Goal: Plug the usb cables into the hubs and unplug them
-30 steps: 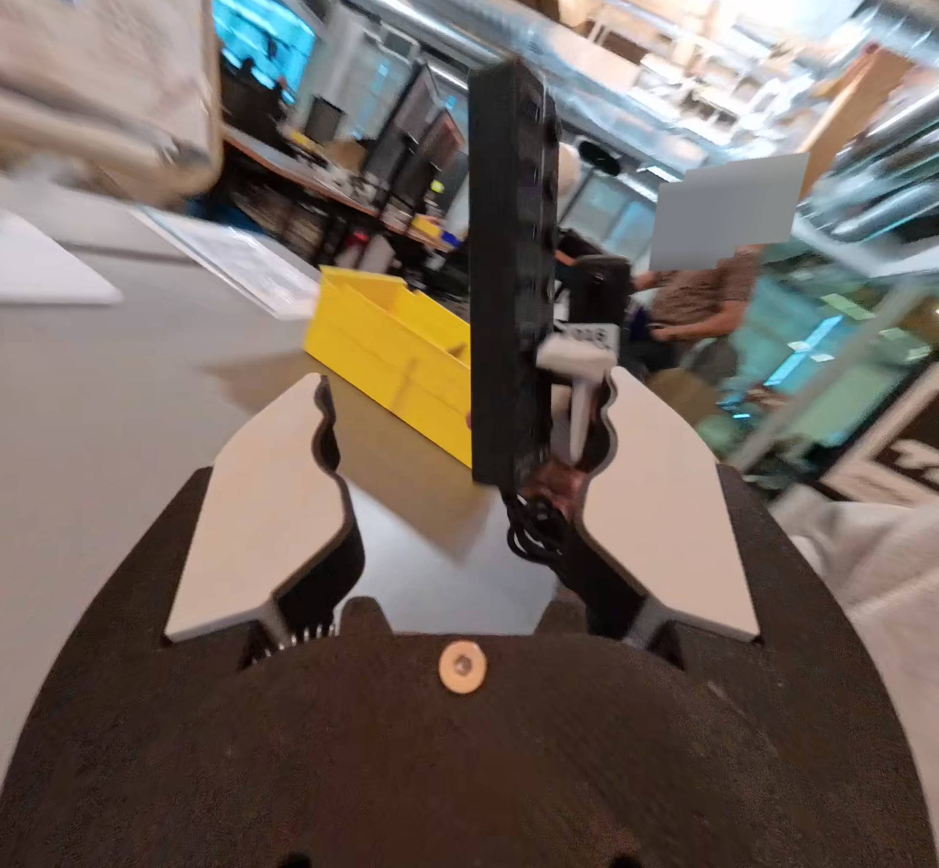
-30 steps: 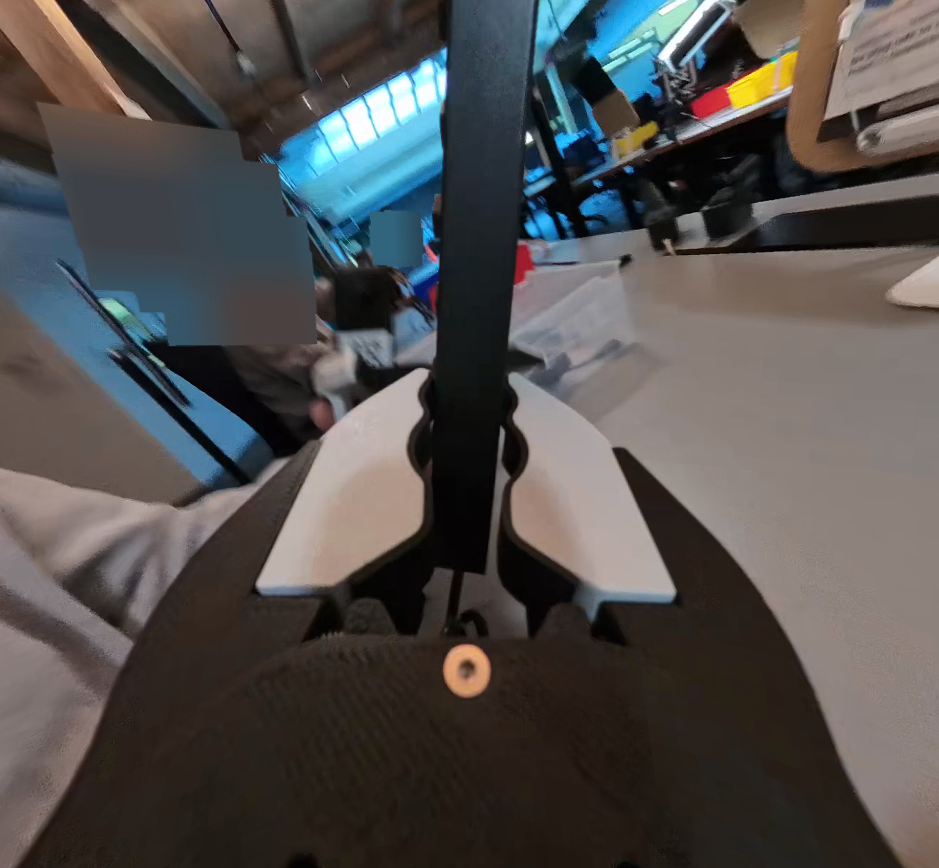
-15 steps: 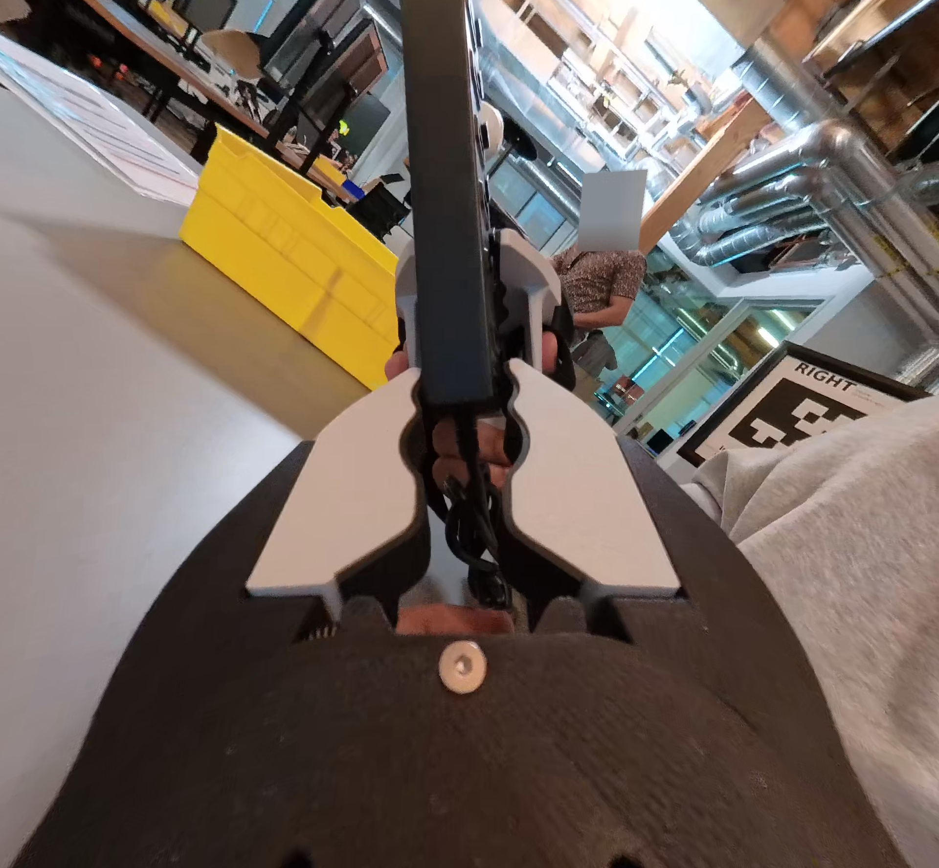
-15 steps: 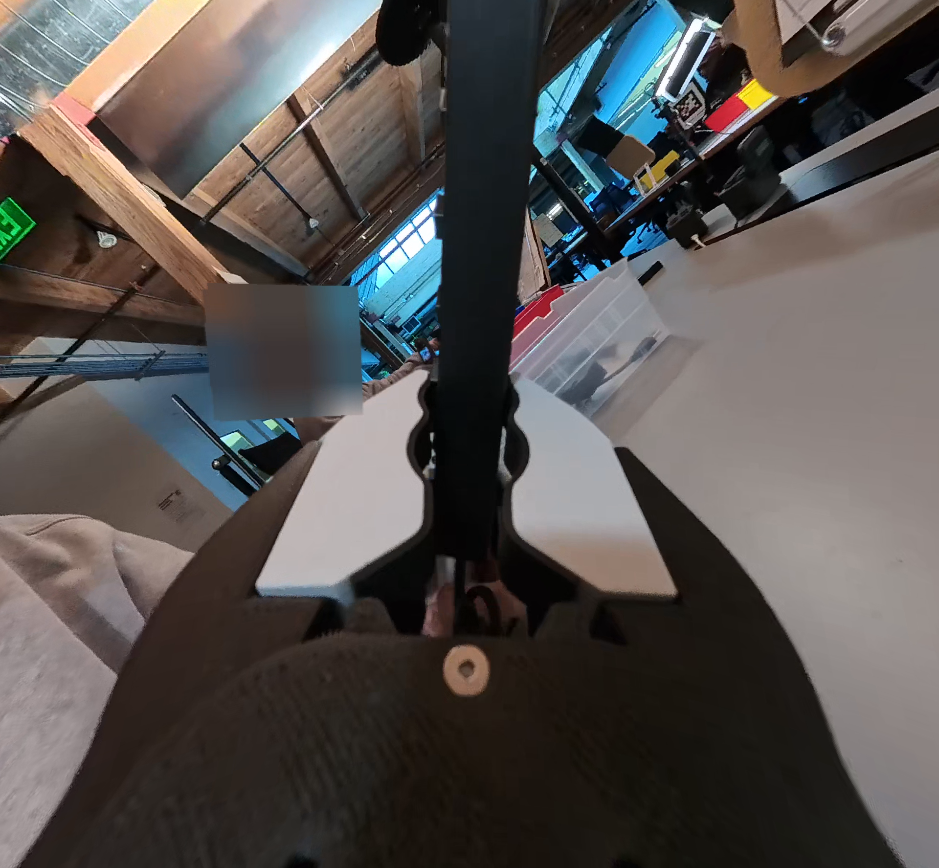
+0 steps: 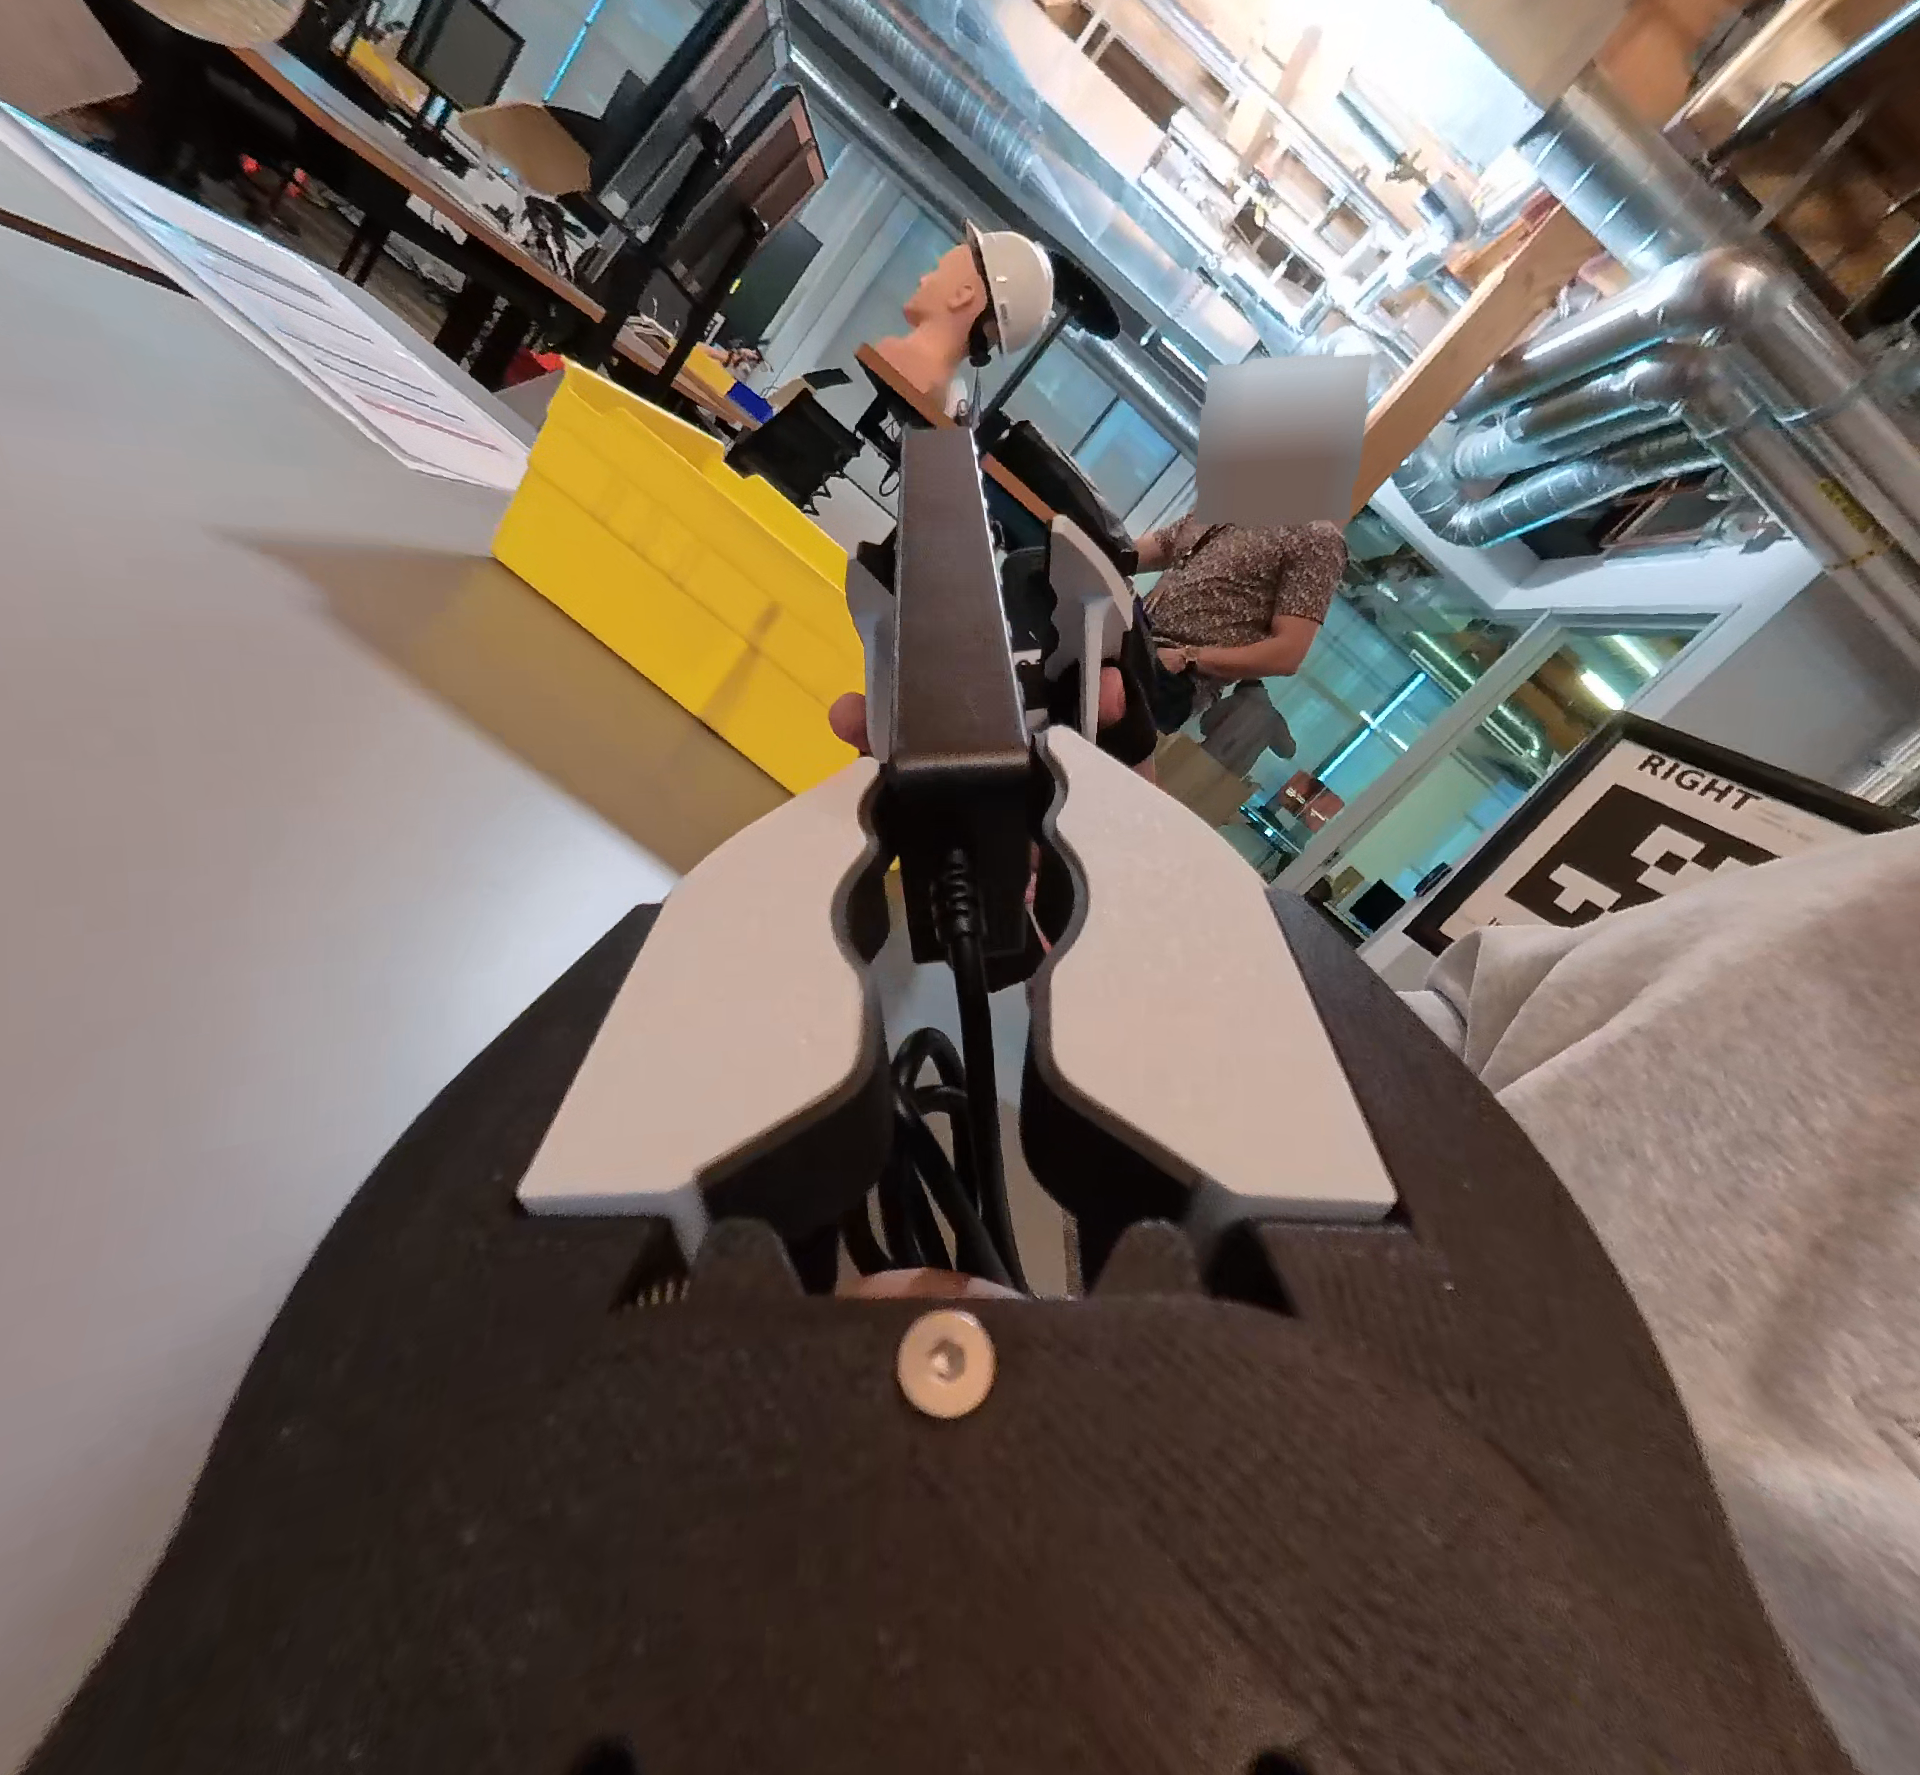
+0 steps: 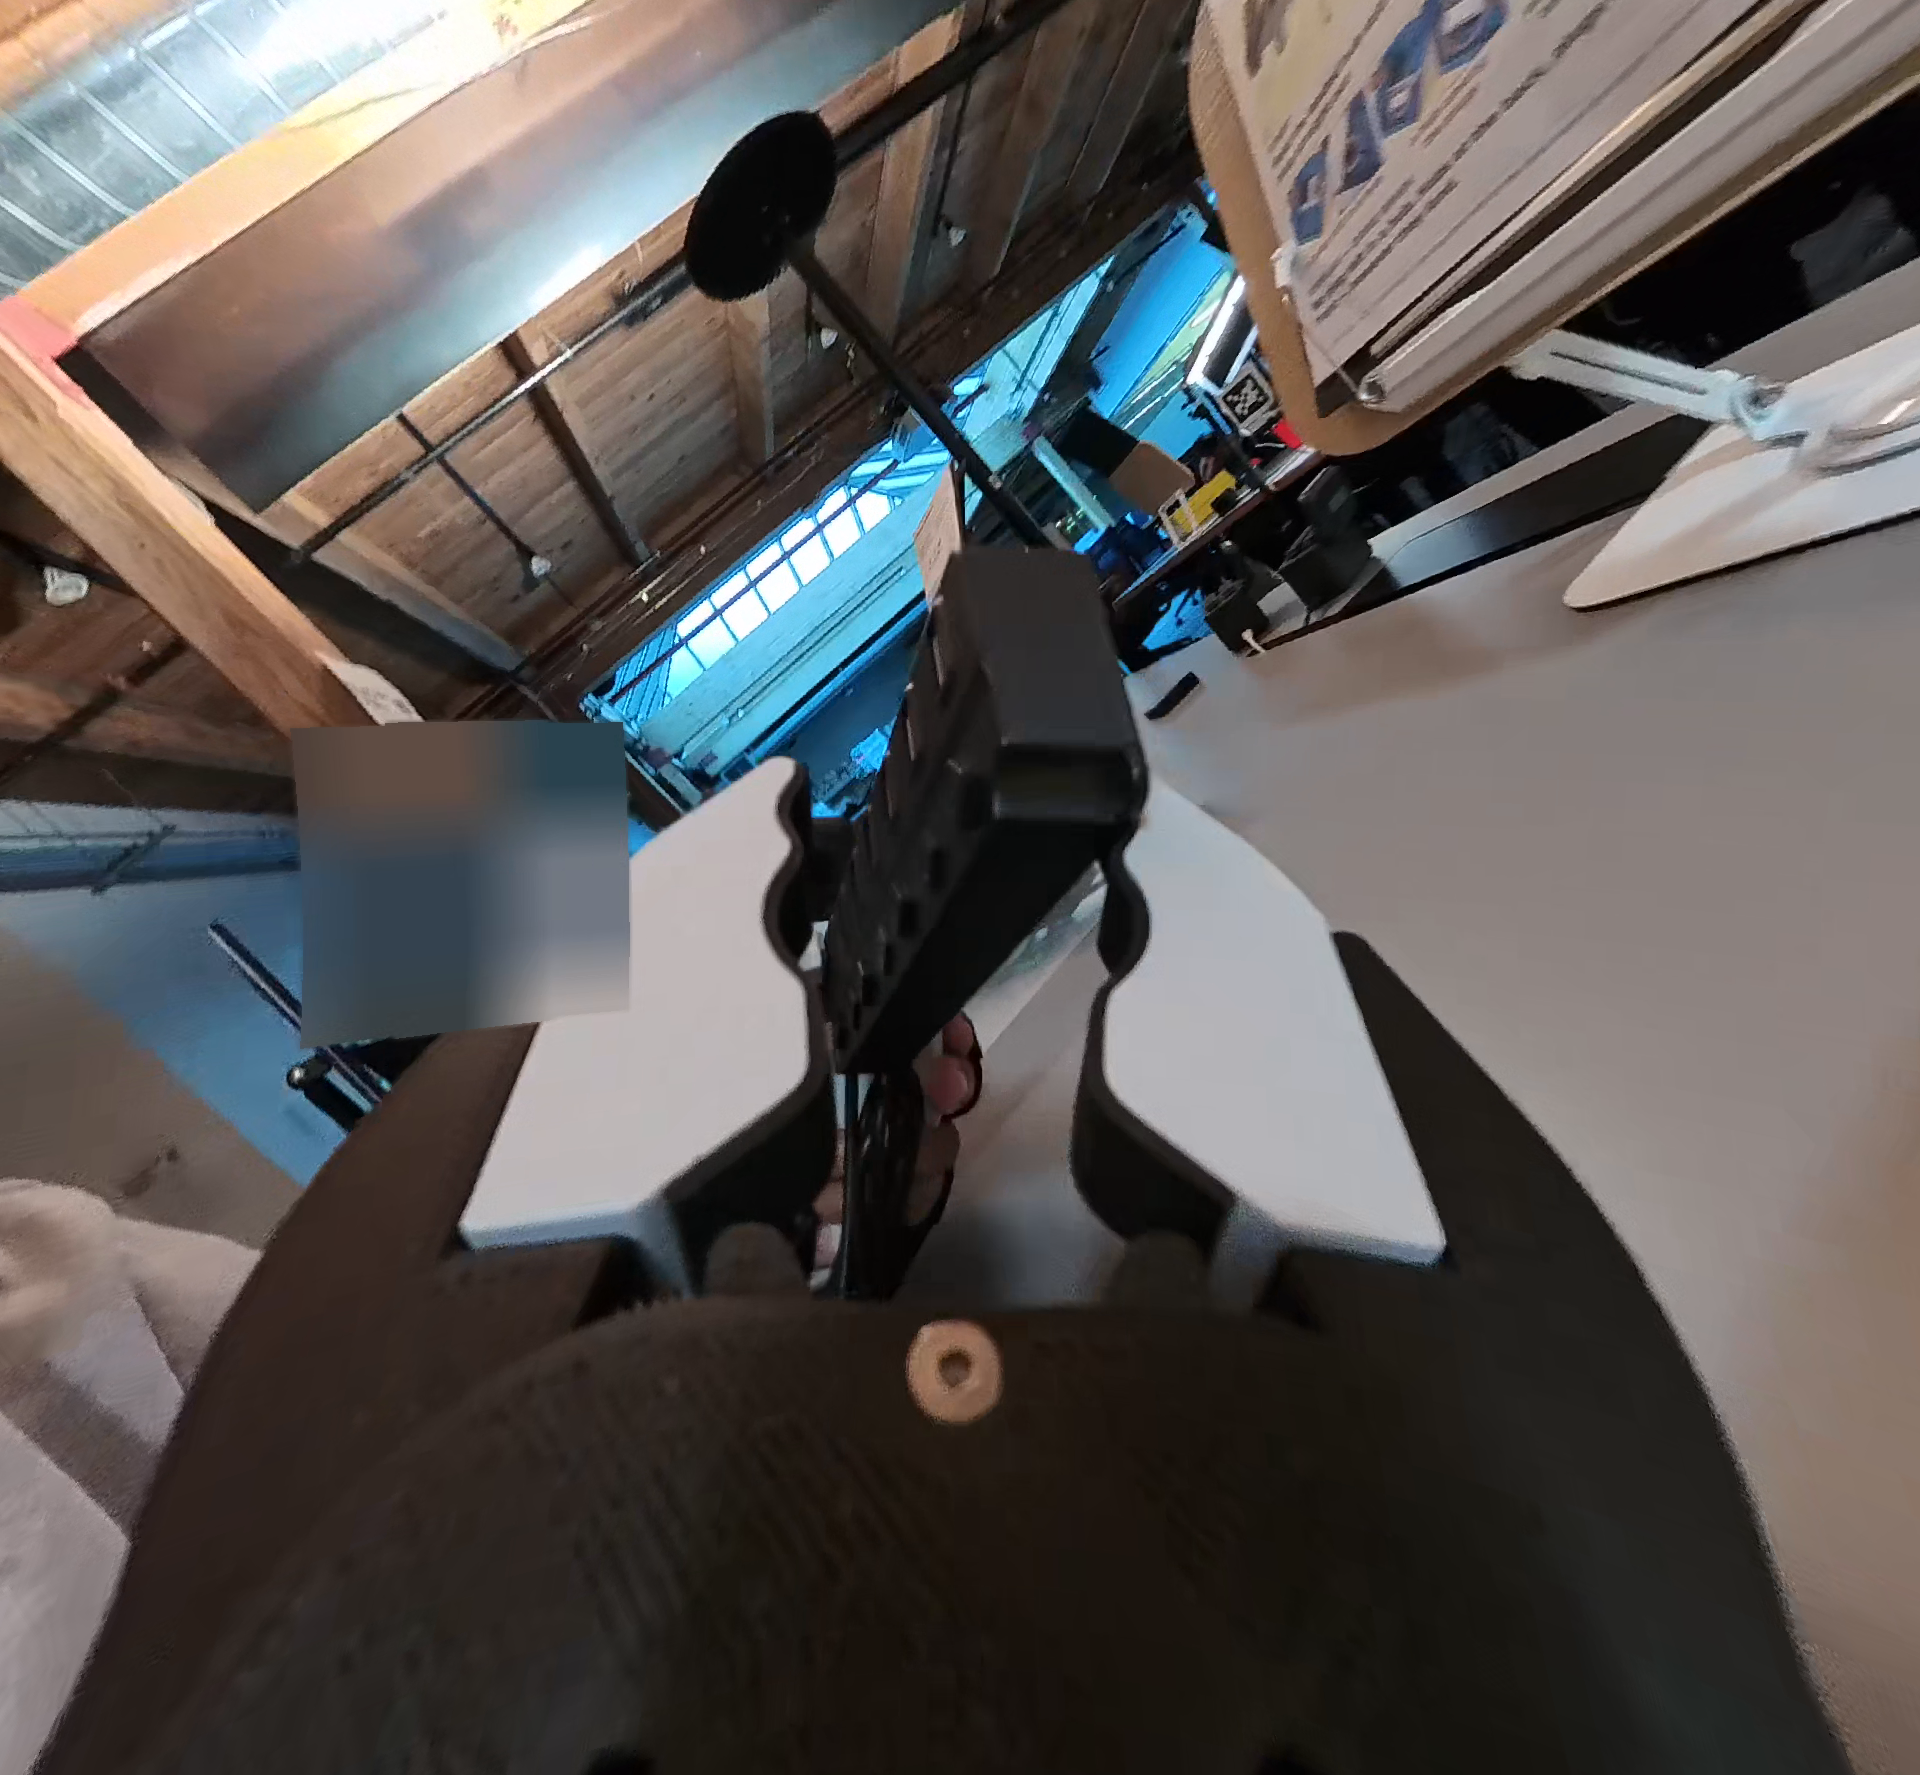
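A long black usb hub (image 5: pixel 951 624) stands tilted up above the grey table (image 5: pixel 208 894). My left gripper (image 5: pixel 956 769) is shut on its near end. The hub's black cable (image 5: pixel 971 1008) hangs from that end and coils between my fingers. In the right wrist view the hub (image 6: pixel 966 863) lies slanted between the fingers of my right gripper (image 6: pixel 961 832), which is open, with a gap on the left side. The right gripper's white fingers (image 5: pixel 1086 603) also show in the left wrist view, apart on either side of the hub. A hand (image 6: pixel 951 1081) shows behind the hub.
A yellow bin (image 5: pixel 675 562) stands on the table beyond the hub, with a printed sheet (image 5: pixel 312 343) to its left. A board with papers (image 6: pixel 1455 115) and a white flat base (image 6: pixel 1745 510) are at the far right. A person (image 5: pixel 1236 582) stands in the background. The gap from one gripper's tips to the other's is roughly 11 cm.
My left gripper closed on the hub's cable end. My right gripper, shut on the hub before, has opened. The hub has tilted in the right wrist view.
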A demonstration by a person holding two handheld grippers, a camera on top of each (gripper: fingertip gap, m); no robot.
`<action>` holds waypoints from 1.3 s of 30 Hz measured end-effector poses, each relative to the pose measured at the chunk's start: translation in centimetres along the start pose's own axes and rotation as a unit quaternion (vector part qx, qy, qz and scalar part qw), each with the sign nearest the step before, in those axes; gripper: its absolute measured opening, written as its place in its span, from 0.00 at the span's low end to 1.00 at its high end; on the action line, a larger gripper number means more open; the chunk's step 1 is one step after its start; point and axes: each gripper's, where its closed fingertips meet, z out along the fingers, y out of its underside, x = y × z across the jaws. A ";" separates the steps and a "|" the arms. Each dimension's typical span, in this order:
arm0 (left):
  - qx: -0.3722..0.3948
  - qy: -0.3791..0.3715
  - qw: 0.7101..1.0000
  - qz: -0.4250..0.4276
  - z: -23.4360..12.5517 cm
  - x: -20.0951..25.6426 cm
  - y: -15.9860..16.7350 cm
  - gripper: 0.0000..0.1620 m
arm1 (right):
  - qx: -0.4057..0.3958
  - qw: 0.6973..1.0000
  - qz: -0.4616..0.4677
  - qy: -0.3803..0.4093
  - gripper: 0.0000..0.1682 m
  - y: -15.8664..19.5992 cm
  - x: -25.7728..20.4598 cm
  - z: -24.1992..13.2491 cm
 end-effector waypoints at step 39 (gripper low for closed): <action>0.204 -0.120 0.961 0.139 -5.3 1.9 -9.6 0.32 | -0.096 0.974 0.176 -0.105 0.15 4.6 -0.7 1.1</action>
